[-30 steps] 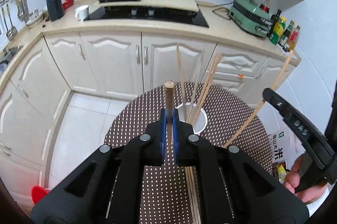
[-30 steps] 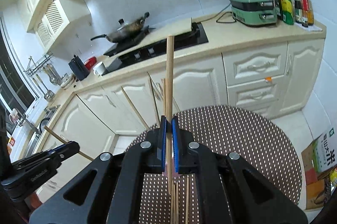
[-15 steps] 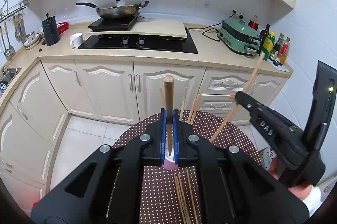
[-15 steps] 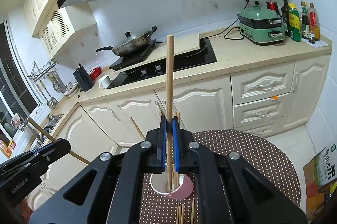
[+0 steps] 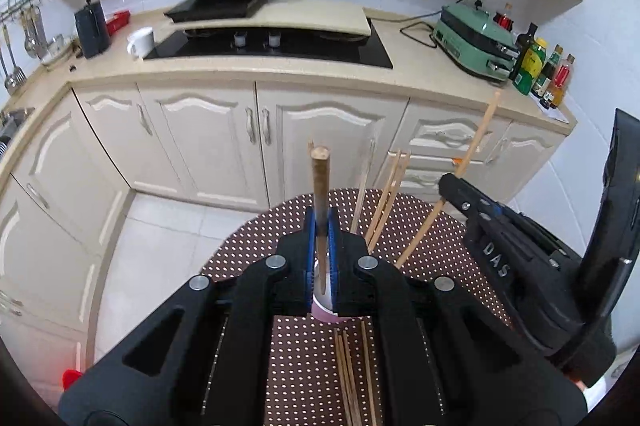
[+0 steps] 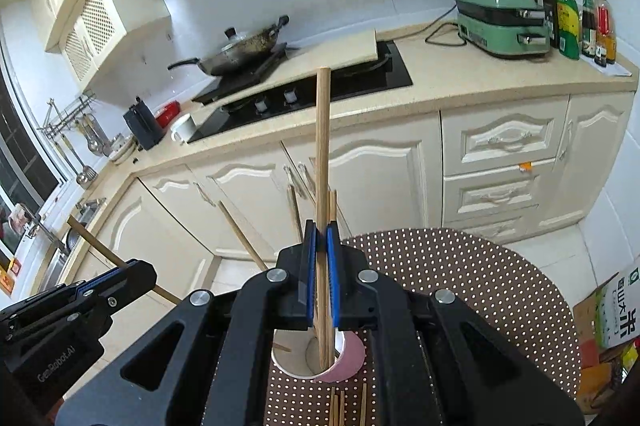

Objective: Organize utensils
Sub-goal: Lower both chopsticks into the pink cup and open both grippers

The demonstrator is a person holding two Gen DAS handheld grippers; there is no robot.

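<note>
Gripping one chopstick in my left gripper, jaws clamped, stick upright over the pink cup. My right gripper pinches another chopstick, its low end in the cup. More sticks lean in the cup; loose chopsticks lie near me on the dotted table. Kitchen cabinets far behind.

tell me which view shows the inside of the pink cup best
The right wrist view: it looks down into the pink cup, showing its open mouth and chopsticks inside. The left wrist view shows only a sliver of its wall below the jaws.
</note>
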